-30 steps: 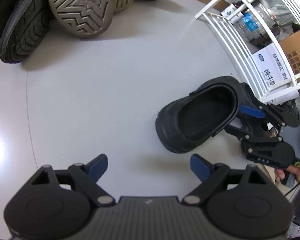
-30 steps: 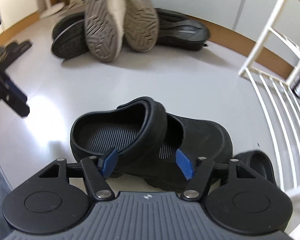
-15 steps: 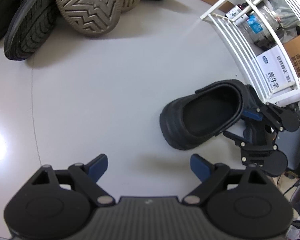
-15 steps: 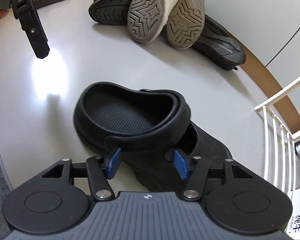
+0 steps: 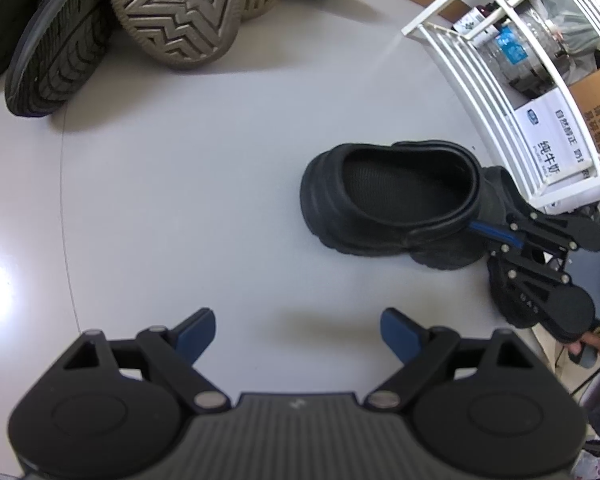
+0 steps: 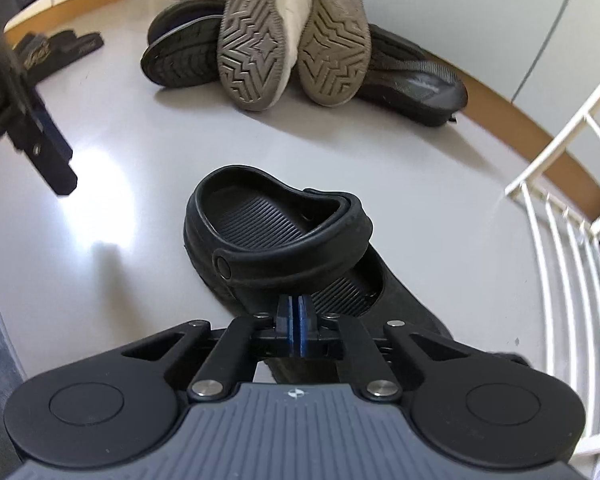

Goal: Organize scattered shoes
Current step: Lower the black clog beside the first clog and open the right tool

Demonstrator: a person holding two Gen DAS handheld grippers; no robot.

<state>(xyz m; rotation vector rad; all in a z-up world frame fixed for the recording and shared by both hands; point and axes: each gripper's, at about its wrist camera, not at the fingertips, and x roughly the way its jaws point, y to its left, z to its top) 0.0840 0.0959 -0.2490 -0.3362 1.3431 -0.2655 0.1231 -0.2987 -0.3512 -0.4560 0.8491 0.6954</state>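
The left gripper [image 5: 296, 330] is hovering over bare floor [image 5: 188, 184] with its fingers standing wide apart and nothing between them. Just beyond, the right gripper [image 6: 299, 312] is pressing its blue fingers together at the strap of the black clog [image 6: 276, 248]; whether they are pinching the edge of the strap or only meeting beside it cannot be told. The clog is sitting upright on the pale grey floor, a chunky moulded shoe with a ribbed footbed and a heel strap folded forward on a round rivet. A second dark shoe [image 5: 516, 292] is lying just behind it, mostly hidden. Beside them the white wire rack [image 5: 496, 92] is holding a cardboard box [image 5: 592, 92], a printed white carton [image 5: 552, 140] and clear plastic bottles [image 5: 512, 52]. Farther off, tan shoes [image 6: 292, 36] are leaning soles-up against black sneakers [image 6: 180, 56], and a black sandal [image 6: 56, 50] is lying apart.
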